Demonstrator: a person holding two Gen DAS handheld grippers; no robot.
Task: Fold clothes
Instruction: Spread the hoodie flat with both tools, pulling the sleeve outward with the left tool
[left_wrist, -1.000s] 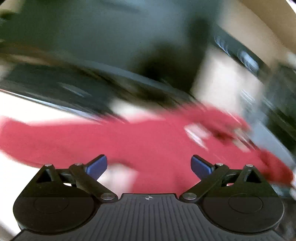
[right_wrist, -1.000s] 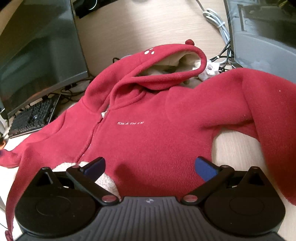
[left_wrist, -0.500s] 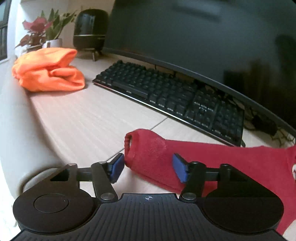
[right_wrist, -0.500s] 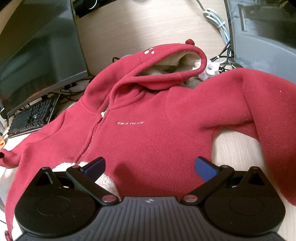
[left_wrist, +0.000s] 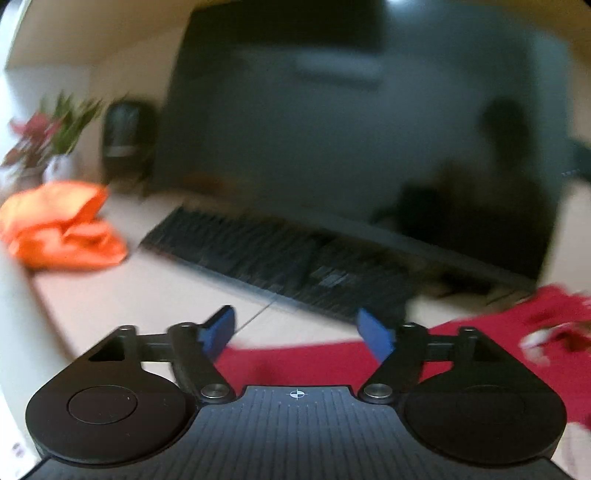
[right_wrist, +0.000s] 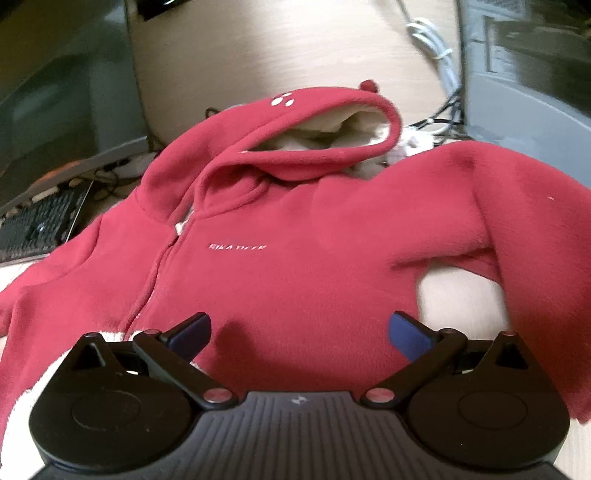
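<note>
A red fleece hoodie (right_wrist: 295, 236) lies face up on the wooden desk, hood (right_wrist: 314, 125) at the far side, cream lining showing. My right gripper (right_wrist: 299, 334) is open and empty, just above the hoodie's lower front. Its right sleeve (right_wrist: 535, 236) bends down at the right. In the blurred left wrist view, my left gripper (left_wrist: 297, 334) is open and empty above the hoodie's left sleeve (left_wrist: 295, 360), which lies under and behind the fingers.
A black keyboard (left_wrist: 280, 258) and a dark monitor (left_wrist: 351, 140) stand beyond the left sleeve. An orange garment (left_wrist: 59, 229), a plant (left_wrist: 48, 136) and a black speaker (left_wrist: 125, 136) sit far left. Cables (right_wrist: 439, 62) and a grey device (right_wrist: 524, 55) lie behind the hood.
My left gripper has opened wider and lifted off the sleeve end, which now lies lower under the fingers. The right gripper has dipped slightly toward the hoodie.
</note>
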